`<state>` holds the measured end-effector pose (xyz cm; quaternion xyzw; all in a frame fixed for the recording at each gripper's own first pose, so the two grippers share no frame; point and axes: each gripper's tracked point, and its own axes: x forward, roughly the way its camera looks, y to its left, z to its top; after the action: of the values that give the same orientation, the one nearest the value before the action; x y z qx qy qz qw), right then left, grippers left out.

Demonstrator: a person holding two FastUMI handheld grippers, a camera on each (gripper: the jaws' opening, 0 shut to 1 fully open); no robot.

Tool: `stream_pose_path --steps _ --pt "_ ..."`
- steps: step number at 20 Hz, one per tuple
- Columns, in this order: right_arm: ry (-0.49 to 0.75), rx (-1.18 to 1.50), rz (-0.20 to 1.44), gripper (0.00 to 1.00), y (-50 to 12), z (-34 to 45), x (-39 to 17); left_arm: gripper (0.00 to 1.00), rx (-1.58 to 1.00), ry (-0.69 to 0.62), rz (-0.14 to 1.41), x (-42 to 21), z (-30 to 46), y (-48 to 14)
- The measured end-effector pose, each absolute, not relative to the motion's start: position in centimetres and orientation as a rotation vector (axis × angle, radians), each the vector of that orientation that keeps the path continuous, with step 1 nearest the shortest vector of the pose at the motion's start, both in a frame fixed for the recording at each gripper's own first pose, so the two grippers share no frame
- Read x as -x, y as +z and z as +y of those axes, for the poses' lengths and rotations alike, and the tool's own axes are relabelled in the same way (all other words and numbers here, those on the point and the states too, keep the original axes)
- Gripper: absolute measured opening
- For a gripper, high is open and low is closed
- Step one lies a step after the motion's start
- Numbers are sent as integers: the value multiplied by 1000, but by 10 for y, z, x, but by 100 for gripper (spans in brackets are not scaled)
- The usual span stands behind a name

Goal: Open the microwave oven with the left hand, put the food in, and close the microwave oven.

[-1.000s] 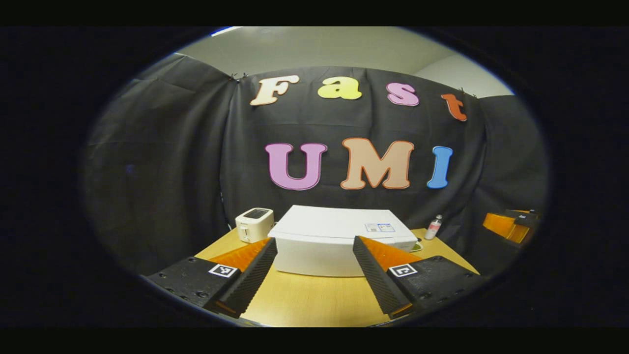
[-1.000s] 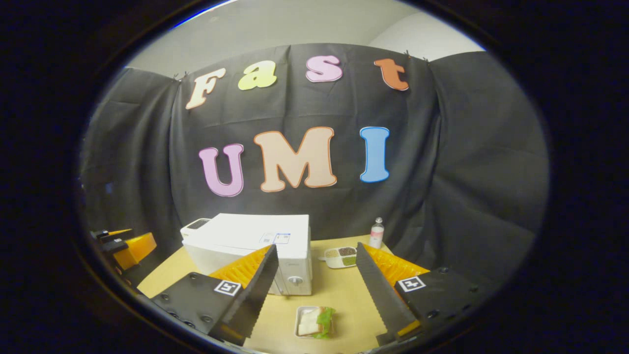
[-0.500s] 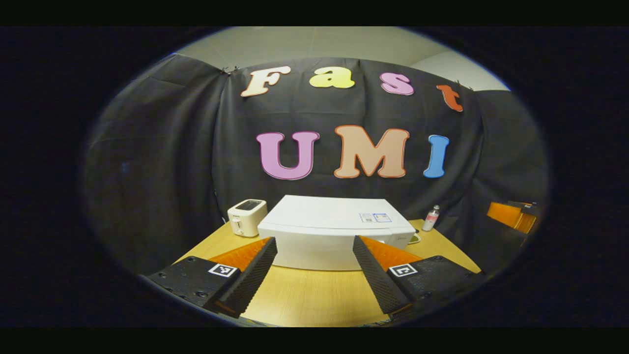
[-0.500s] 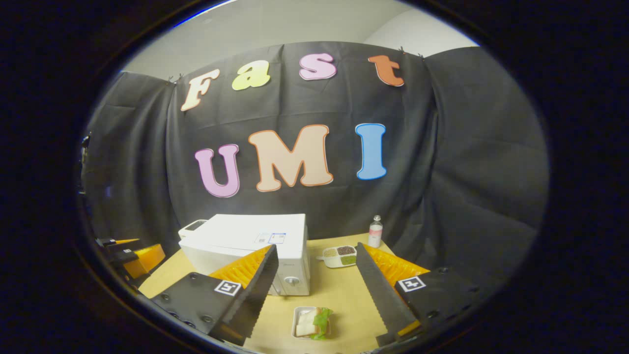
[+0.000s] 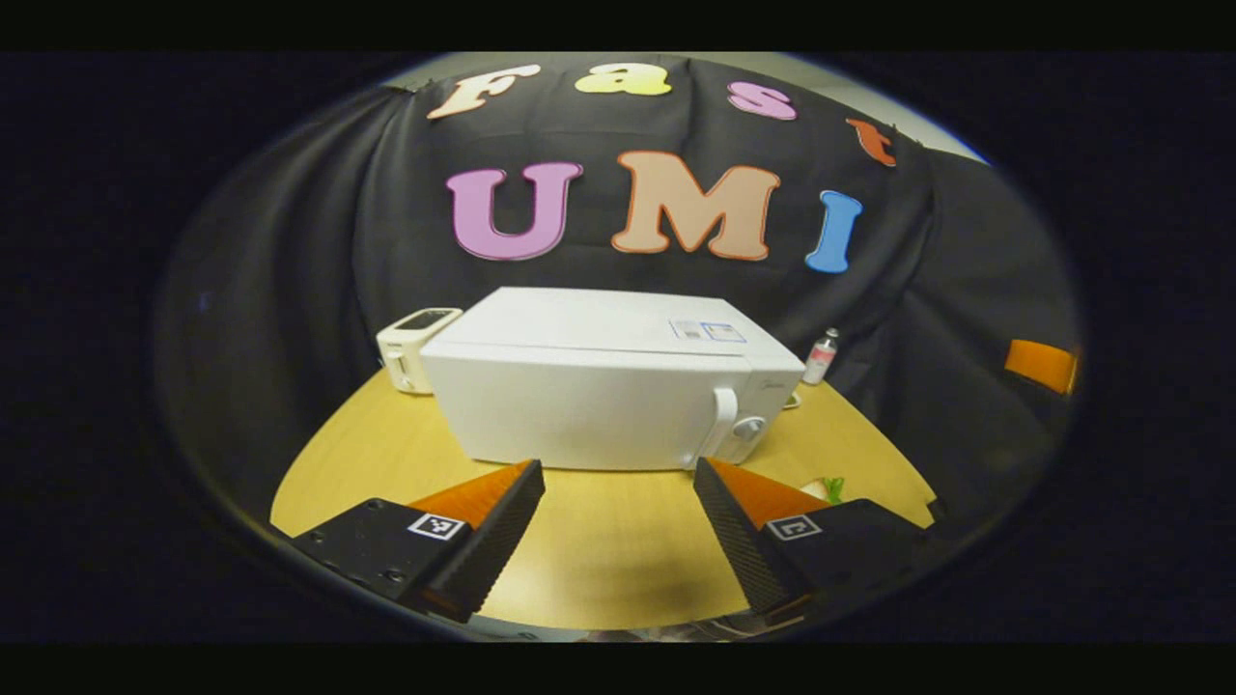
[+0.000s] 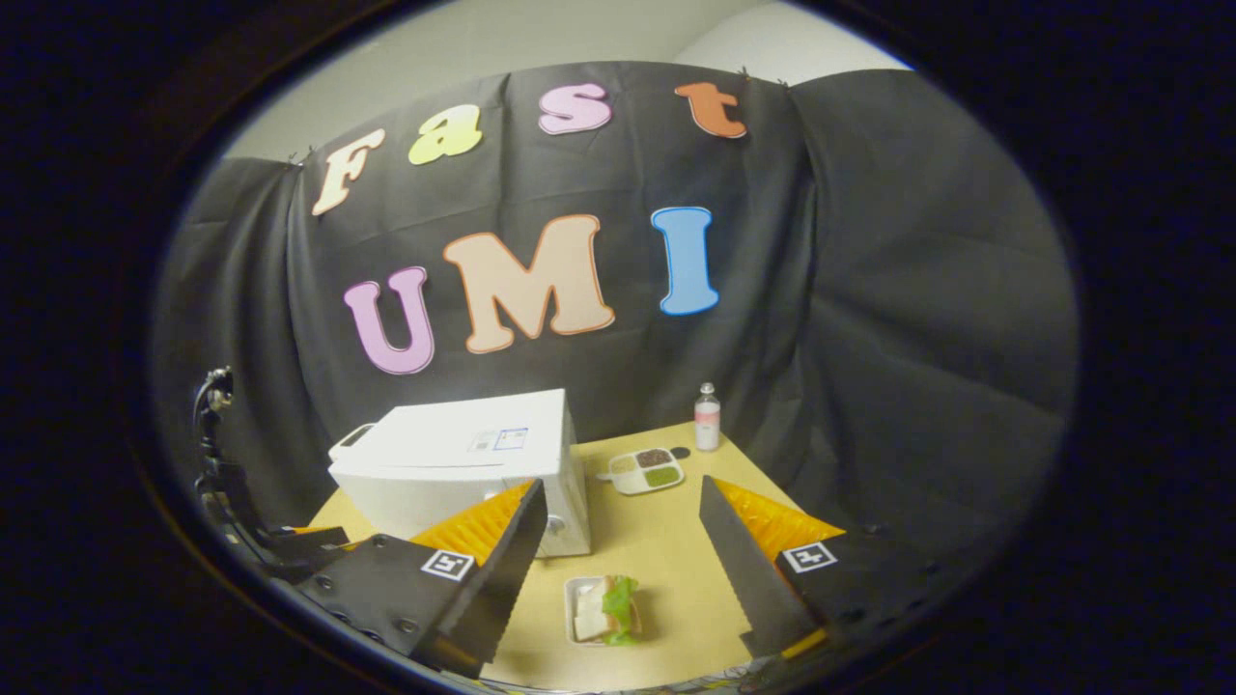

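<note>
The white microwave (image 5: 599, 386) stands shut on the wooden table (image 5: 599, 560), its door handle (image 5: 719, 420) and a knob (image 5: 748, 428) at its right end. My left gripper (image 5: 613, 473) hovers open just in front of its door, holding nothing. In the right gripper view the microwave (image 6: 463, 463) sits at the left. The food, a sandwich with lettuce in a small clear tray (image 6: 603, 610), lies on the table below and between the fingers of my right gripper (image 6: 620, 487), which is open and held above it. The left gripper (image 6: 299, 541) shows low at the left.
A white toaster (image 5: 415, 343) stands behind the microwave's left end. A small bottle (image 6: 708, 417) and a divided dish (image 6: 644, 470) with coloured fillings sit at the back right. The table edge (image 6: 772, 483) runs close on the right.
The left gripper has come closer to the microwave and tipped down, so the door front and handle now show. The right gripper has shifted a little, with the sandwich tray more fully between its fingers.
</note>
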<state>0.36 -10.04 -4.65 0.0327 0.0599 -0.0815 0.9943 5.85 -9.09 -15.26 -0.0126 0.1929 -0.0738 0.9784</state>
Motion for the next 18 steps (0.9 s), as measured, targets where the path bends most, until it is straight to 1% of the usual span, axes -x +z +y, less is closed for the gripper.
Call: stream_pose_path --steps 1,2,3,5,6,7,8,9,10,11,12,13,14,15,16,17,18 --pt "-176 -63 112 99 -43 -104 -1 98 40 -172 419 -63 -99 -163" --pt "-186 -63 102 99 -41 -109 0 98 58 -191 439 -65 -107 -170" --pt "-197 -66 94 92 -39 -113 2 98 75 -209 453 -70 -115 -175" --pt "-223 -76 86 92 -39 -122 5 98 84 -238 490 -76 -128 -188" --pt "-232 -83 84 99 -41 -125 6 96 76 -246 502 -81 -133 -194" --pt "-240 -89 85 99 -41 -128 8 88 63 -255 507 -85 -137 -197" --pt "-245 -95 86 99 -43 -130 9 85 49 -268 515 -92 -145 -202" --pt "-248 -98 91 99 -45 -131 10 84 34 -278 517 -97 -150 -205" --pt "-250 -100 95 92 -47 -133 11 84 14 -281 521 -102 -154 -208" --pt "-250 -102 98 92 -48 -134 11 81 -8 -280 511 -109 -158 -209" --pt "-249 -101 99 92 -48 -136 12 81 -27 -281 496 -115 -162 -207" --pt "-250 -99 103 99 -49 -138 12 79 -45 -281 486 -121 -166 -207" --pt "-251 -100 101 99 -49 -140 13 78 -57 -283 477 -127 -170 -207" --pt "-251 -101 94 92 -46 -142 14 77 -67 -285 469 -133 -174 -208" --pt "-249 -104 90 92 -46 -143 14 77 -74 -288 465 -139 -178 -209" --pt "-248 -106 87 92 -44 -145 14 74 -79 -296 470 -145 -183 -212" --pt "-249 -106 85 99 -44 -148 14 73 -84 -304 478 -151 -188 -217"
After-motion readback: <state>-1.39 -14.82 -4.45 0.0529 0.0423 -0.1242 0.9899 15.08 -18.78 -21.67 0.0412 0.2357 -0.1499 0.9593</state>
